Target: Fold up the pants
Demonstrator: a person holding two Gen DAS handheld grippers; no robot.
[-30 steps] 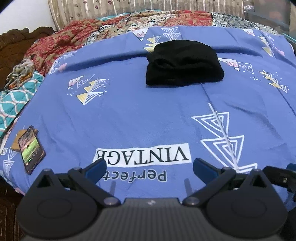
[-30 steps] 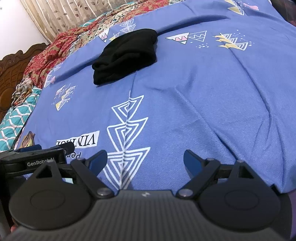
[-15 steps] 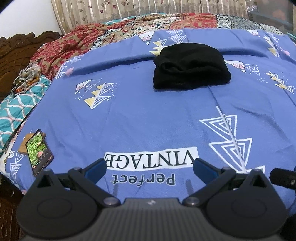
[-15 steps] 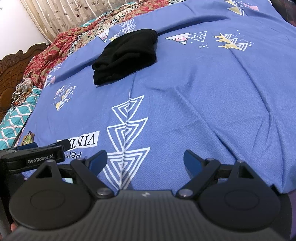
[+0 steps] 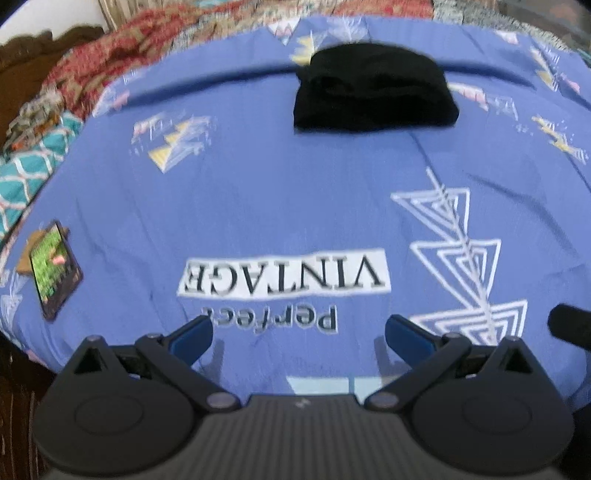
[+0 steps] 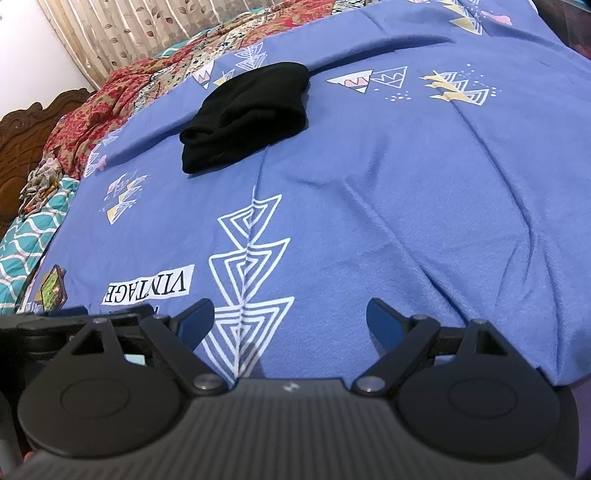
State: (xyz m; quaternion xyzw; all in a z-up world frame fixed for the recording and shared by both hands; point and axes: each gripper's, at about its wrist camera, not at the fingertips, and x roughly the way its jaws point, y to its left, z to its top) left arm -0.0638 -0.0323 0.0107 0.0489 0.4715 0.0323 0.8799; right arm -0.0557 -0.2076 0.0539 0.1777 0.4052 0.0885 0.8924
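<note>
The black pants (image 5: pixel 373 90) lie folded in a compact bundle on the far half of the blue bedspread (image 5: pixel 295 206); they also show in the right wrist view (image 6: pixel 247 114). My left gripper (image 5: pixel 299 338) is open and empty, low over the bed's near edge, far from the pants. My right gripper (image 6: pixel 290 321) is open and empty, also over the near edge. The left gripper's body (image 6: pixel 48 332) shows at the left of the right wrist view.
A phone with a lit screen (image 5: pixel 55 269) lies near the bed's left edge. Red patterned and teal quilts (image 5: pixel 110 70) lie at the far left. A wooden headboard (image 6: pixel 22 136) and curtains (image 6: pixel 129 33) stand behind.
The left wrist view has shifted and blurred, so the left gripper is moving slightly; the pants and the right gripper have stayed in place. Both grippers remain open.
</note>
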